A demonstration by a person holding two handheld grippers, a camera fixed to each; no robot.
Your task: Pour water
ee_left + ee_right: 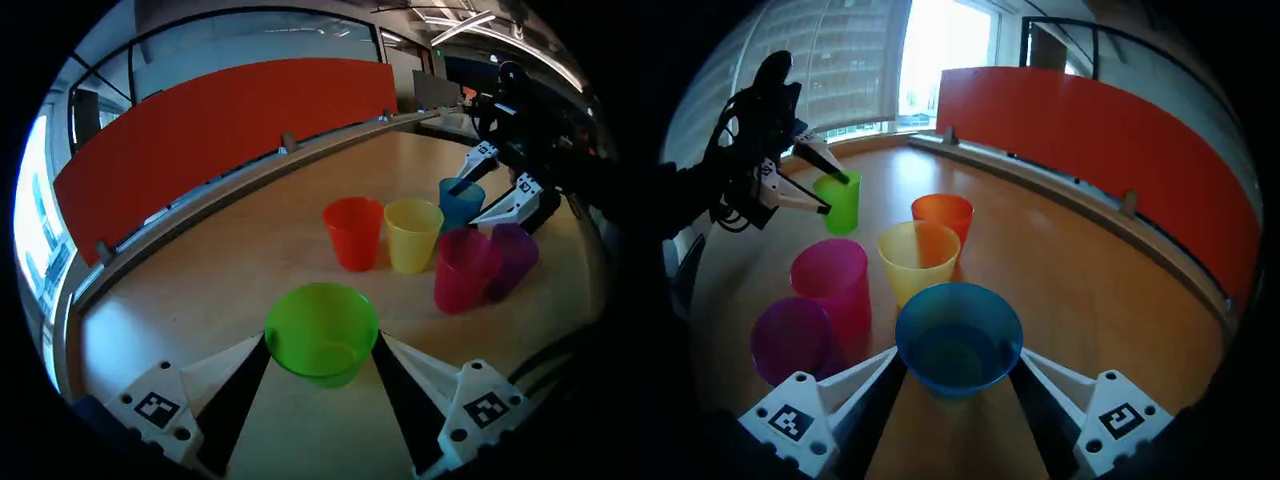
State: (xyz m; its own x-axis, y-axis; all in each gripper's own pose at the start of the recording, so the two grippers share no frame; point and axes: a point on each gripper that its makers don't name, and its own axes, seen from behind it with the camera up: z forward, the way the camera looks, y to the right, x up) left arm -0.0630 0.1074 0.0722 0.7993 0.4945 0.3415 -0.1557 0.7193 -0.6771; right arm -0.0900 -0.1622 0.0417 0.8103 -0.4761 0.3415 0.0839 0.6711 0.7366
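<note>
An office: long desk (pixel 264 240), red divider (pixel 216 136), big windows (pixel 952 56).

On the table (pixel 240 264), the near cup (pixel 320 320) sits clasped in the left gripper (pixel 322 344). Beyond stand the second cup (pixel 353 232) and third cup (pixel 413 234) side by side. To their right are the fourth cup (pixel 464 268) and fifth cup (pixel 516 254), close together. Behind these, the right gripper (pixel 474 200) clasps the far cup (pixel 458 210).

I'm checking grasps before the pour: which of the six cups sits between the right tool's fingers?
The blue cup, gripped on both sides by the right tool. The green cup is in the left tool instead.
</note>
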